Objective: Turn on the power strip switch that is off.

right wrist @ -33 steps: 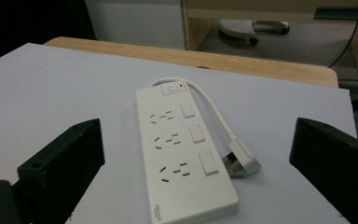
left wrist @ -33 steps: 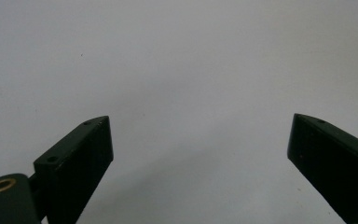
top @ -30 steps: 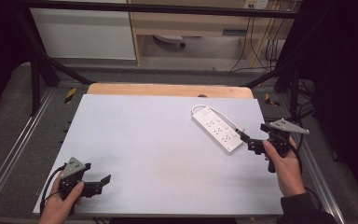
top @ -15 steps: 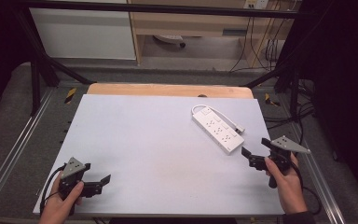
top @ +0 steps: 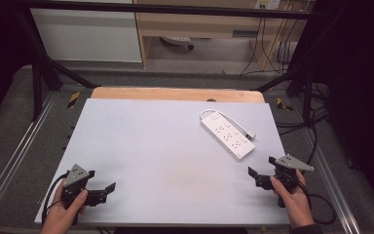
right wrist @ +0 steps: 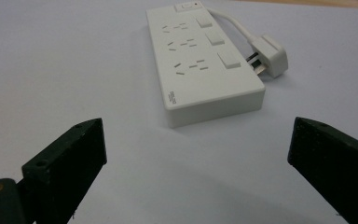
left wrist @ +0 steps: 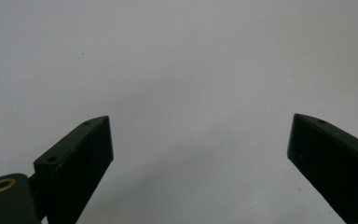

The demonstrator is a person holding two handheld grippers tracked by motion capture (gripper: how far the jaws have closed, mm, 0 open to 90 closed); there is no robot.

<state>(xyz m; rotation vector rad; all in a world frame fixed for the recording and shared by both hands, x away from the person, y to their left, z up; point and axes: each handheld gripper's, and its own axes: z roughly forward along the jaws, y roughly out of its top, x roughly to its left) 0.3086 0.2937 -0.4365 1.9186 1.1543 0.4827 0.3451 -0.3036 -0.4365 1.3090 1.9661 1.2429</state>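
White plastic marks out the power strip (top: 227, 135), which lies flat on the table (top: 165, 146) near the far right corner, a little in from the right edge. Its long axis runs on a diagonal, from a far end nearer the table's middle to a near end nearer the right edge. Its short cord loops off the far end and brings the plug (right wrist: 269, 56) back to rest just beside the strip's right-hand flank.

From the right hand-held gripper (top: 257, 177), which sits close to the near right corner, the strip lies ahead and slightly toward the far edge, near but not touching. In the right gripper view the strip's near short end faces the jaws almost squarely, centred between them; the jaws stand wide apart with nothing between them.

Over by the near left corner, the left hand-held gripper (top: 106, 191) has its jaws spread as well, over bare table, and is well apart from the strip. By my judgement the right hand is plainly the nearer one for any reach to the strip.
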